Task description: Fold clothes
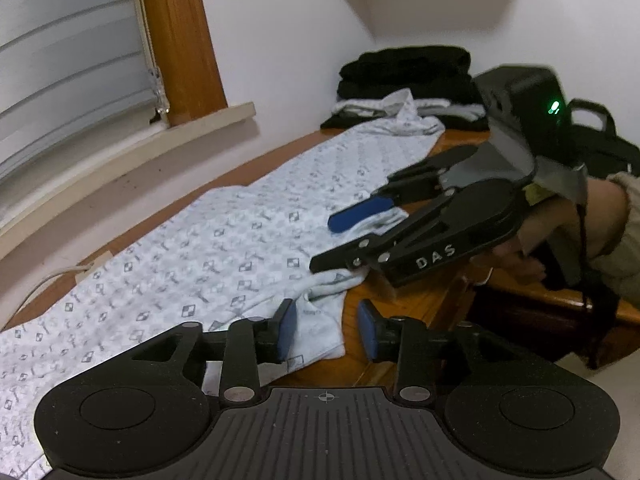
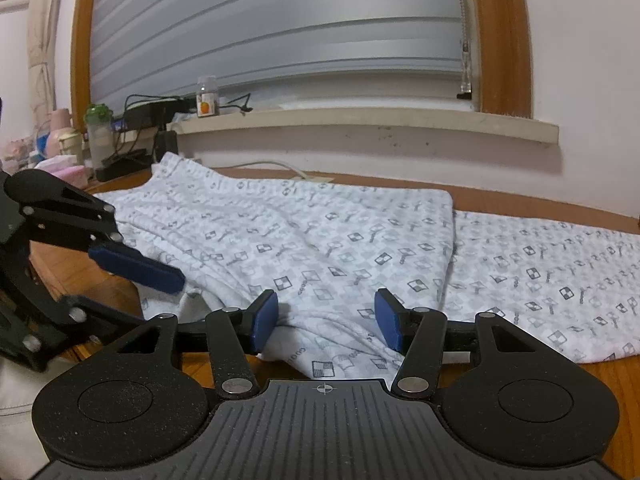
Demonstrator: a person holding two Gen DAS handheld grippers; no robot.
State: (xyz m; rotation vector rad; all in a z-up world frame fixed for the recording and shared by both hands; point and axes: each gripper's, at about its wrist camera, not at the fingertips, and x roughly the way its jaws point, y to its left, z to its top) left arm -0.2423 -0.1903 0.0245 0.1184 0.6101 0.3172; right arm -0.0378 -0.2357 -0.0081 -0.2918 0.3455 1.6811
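the patterned garment runs off the frame's lower left edge.

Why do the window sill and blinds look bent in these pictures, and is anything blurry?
Left wrist view: the fisheye lens bows the window sill and the blinds; the right gripper looks slightly smeared, while the patterned garment stays fairly sharp. Right wrist view: the sill curves the same way, the light is soft and even, without harsh glare.
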